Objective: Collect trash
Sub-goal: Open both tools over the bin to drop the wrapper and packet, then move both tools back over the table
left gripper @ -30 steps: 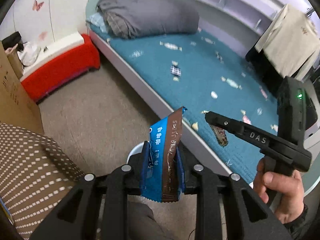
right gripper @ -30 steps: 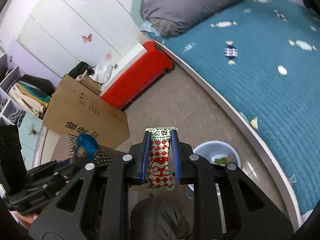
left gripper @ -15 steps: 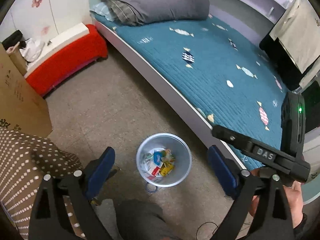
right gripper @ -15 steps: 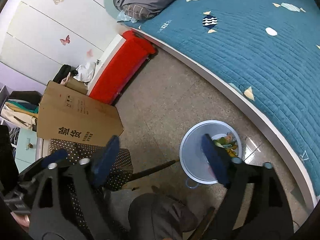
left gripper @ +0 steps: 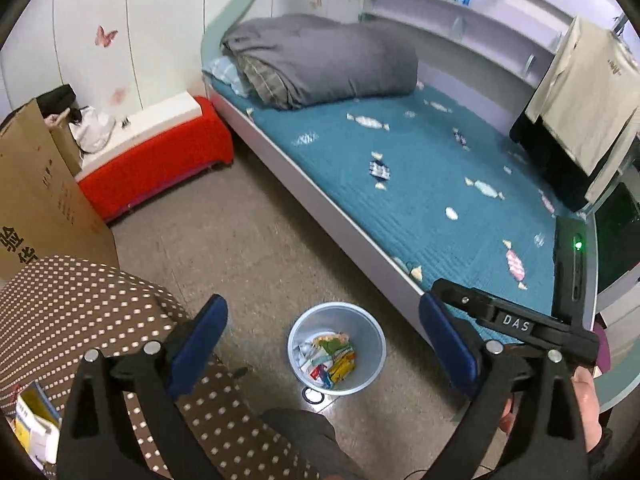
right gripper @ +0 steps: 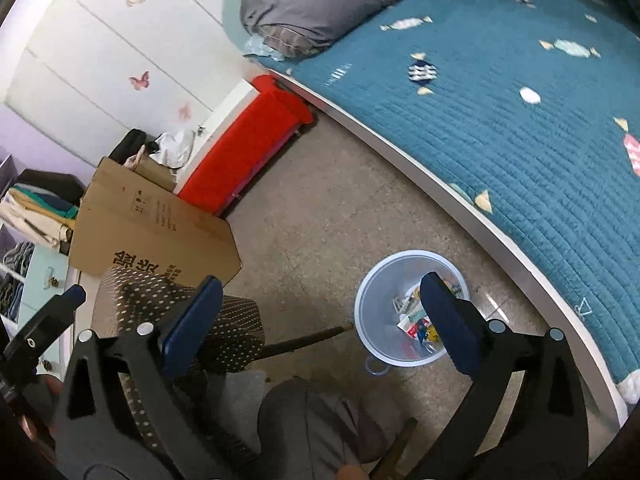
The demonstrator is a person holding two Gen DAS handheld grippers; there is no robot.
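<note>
Both the left gripper [left gripper: 322,346] and right gripper [right gripper: 320,324] gape empty above the pale round plastic bin [left gripper: 374,344] of light, crinkly wrappers [left gripper: 328,360], best pinched by a flat edge.

One bin [left gripper: 337,322], one bed [left gripper: 420,184], one duvet [left gripper: 320,60], one box [left gripper: 36,208], two grippers [left gripper: 328,344] [right gripper: 320,316], several wrappers [left gripper: 328,360] in bin.

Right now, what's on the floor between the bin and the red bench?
Nothing: in both wrist views, bare floor runs from the bin to the red bench.
</note>
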